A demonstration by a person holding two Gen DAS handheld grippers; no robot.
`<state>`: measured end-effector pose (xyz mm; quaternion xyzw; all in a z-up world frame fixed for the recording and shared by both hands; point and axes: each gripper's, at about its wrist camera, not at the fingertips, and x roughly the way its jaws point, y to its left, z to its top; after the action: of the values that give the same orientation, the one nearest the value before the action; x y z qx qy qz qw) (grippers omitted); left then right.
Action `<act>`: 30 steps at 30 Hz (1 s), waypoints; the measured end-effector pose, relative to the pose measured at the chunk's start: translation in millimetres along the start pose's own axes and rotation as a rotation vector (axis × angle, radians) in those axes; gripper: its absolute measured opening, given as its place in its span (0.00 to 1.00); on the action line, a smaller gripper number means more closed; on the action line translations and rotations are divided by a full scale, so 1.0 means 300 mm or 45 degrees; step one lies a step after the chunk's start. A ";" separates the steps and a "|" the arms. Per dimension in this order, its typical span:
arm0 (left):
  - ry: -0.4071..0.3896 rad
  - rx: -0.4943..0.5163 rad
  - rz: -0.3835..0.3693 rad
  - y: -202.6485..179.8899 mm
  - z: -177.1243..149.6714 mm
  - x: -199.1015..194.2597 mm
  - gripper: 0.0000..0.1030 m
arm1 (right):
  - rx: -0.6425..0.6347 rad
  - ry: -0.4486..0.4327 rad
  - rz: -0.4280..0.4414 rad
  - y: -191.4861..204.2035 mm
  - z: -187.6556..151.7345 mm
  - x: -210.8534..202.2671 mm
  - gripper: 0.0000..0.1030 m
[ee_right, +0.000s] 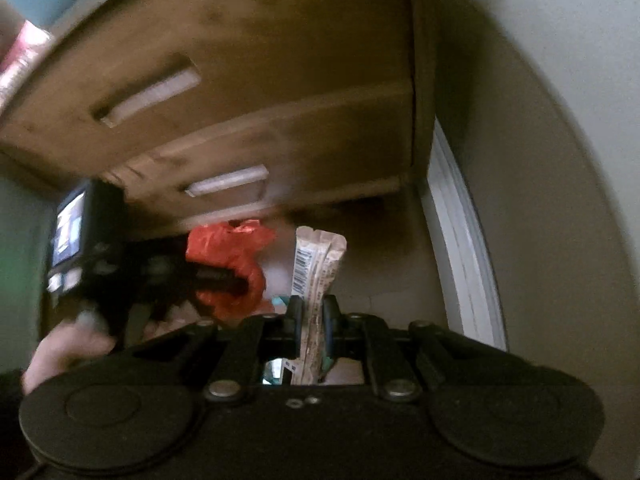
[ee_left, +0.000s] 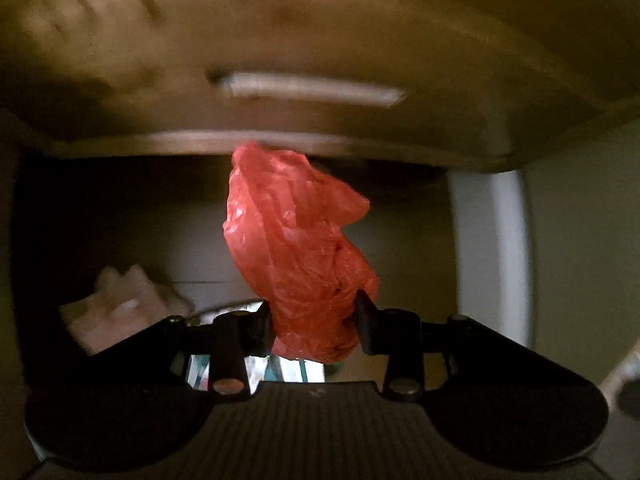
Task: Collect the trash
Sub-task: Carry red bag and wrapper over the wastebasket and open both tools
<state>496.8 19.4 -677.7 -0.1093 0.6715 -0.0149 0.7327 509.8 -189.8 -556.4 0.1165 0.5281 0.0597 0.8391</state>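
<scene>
Brown wooden dresser [ee_right: 256, 92] fills the upper half of both views, blurred; in the right wrist view two drawer fronts show, each with a pale recessed handle slot [ee_right: 150, 92], the lower slot at centre-left of the frame. Left wrist view shows one drawer front with one pale slot across upper centre. Beige wall [ee_right: 560, 160] takes the right side of the right wrist view, with white trim [ee_right: 460, 248] curving down at centre-right; the same white trim sits at the right of the left wrist view. Left gripper [ee_left: 314, 316], bottom centre of its own view, is clamped on a crumpled red plastic bag [ee_left: 298, 248]; the bag sticks up from between the fingers to mid-frame, its top overlapping the dresser's lower edge. In the right wrist view the left gripper appears at centre-left, blurred, the red bag bunched at its tip, a small lit screen [ee_right: 68, 232] on its back, and the person's hand [ee_right: 64, 352] at lower left of the frame holding it. Right gripper [ee_right: 312, 320], bottom centre of its view, is pinching a pale snack wrapper [ee_right: 318, 268], upright, barcode on its left face, top end flared at mid-frame. Wrapper and red bag are near each other, not touching. Pale crumpled thing [ee_left: 120, 304] at lower left of the left wrist view, too blurred to identify. Teal and pink shapes [ee_right: 28, 20] at upper left of the right wrist view, unclear.
</scene>
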 end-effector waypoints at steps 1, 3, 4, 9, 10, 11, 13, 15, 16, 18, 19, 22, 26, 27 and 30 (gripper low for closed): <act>-0.012 -0.005 -0.009 -0.005 -0.003 -0.077 0.36 | -0.003 -0.015 0.001 0.018 0.020 -0.054 0.09; -0.036 -0.015 -0.018 -0.023 0.001 -0.220 0.36 | -0.009 -0.045 0.012 0.054 0.063 -0.164 0.09; -0.057 -0.012 -0.021 -0.026 0.006 -0.303 0.36 | -0.018 -0.059 0.013 0.072 0.083 -0.216 0.09; -0.137 -0.005 -0.041 -0.069 0.039 -0.692 0.36 | -0.065 -0.146 0.050 0.167 0.202 -0.494 0.08; -0.157 0.008 -0.040 -0.079 0.057 -0.771 0.36 | -0.075 -0.166 0.061 0.186 0.229 -0.552 0.08; -0.177 0.019 -0.043 -0.087 0.062 -0.846 0.36 | -0.084 -0.186 0.072 0.201 0.257 -0.604 0.08; -0.203 0.033 -0.047 -0.106 0.078 -0.965 0.36 | -0.102 -0.231 0.098 0.239 0.314 -0.714 0.08; -0.244 0.040 -0.055 -0.115 0.097 -1.107 0.36 | -0.123 -0.275 0.124 0.277 0.373 -0.821 0.08; -0.264 0.047 -0.055 -0.118 0.103 -1.173 0.36 | -0.135 -0.299 0.133 0.294 0.401 -0.866 0.08; -0.320 0.062 -0.057 -0.134 0.125 -1.310 0.36 | -0.160 -0.349 0.146 0.330 0.458 -0.956 0.08; -0.347 0.068 -0.060 -0.141 0.134 -1.357 0.36 | -0.168 -0.375 0.154 0.347 0.487 -0.999 0.08; -0.426 0.084 -0.090 -0.160 0.172 -1.525 0.36 | -0.201 -0.442 0.189 0.389 0.571 -1.124 0.08; -0.542 0.147 -0.105 -0.187 0.182 -1.743 0.36 | -0.266 -0.516 0.216 0.448 0.691 -1.266 0.08; -0.565 0.165 -0.106 -0.188 0.190 -1.794 0.36 | -0.293 -0.543 0.211 0.465 0.725 -1.299 0.08; -0.616 0.194 -0.094 -0.199 0.224 -1.897 0.36 | -0.327 -0.592 0.209 0.505 0.808 -1.355 0.08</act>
<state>515.1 66.5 -103.8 -0.0788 0.4693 -0.0656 0.8771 554.5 -166.5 -62.0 0.0620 0.2981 0.1655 0.9380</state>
